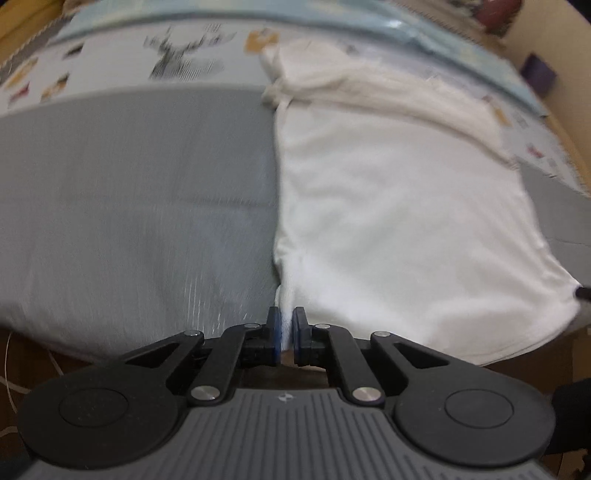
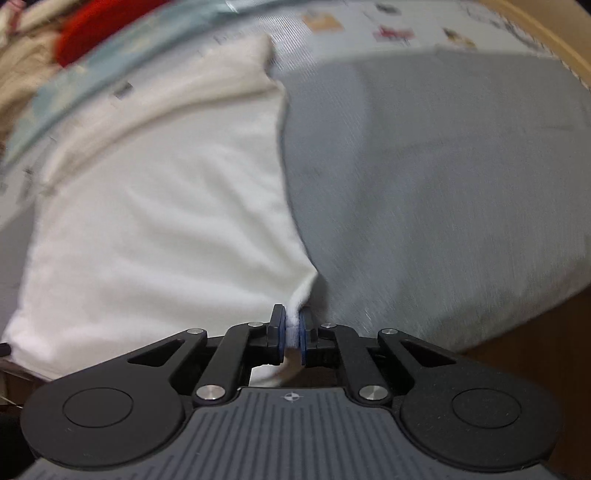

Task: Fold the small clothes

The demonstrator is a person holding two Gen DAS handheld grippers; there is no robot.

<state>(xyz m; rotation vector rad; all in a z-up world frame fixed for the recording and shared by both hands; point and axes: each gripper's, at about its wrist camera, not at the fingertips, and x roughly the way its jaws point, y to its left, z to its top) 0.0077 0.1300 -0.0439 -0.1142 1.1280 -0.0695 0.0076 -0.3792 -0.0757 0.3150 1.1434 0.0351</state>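
Note:
A white garment (image 1: 399, 206) lies spread on a grey mat (image 1: 140, 192), its far end bunched into folds. My left gripper (image 1: 287, 325) is shut on the garment's near left corner, a pinch of white cloth showing between the blue pads. In the right wrist view the same white garment (image 2: 159, 206) fills the left half over the grey mat (image 2: 436, 177). My right gripper (image 2: 292, 328) is shut on its near right corner, the cloth pulled up into a small peak at the pads.
A patterned sheet (image 1: 122, 62) with animal prints lies beyond the mat, bordered by a light blue strip (image 1: 424, 33). A red item (image 2: 92, 29) and beige cloth (image 2: 22, 66) sit at the far left in the right wrist view. Brown floor (image 2: 535, 332) shows past the mat's near edge.

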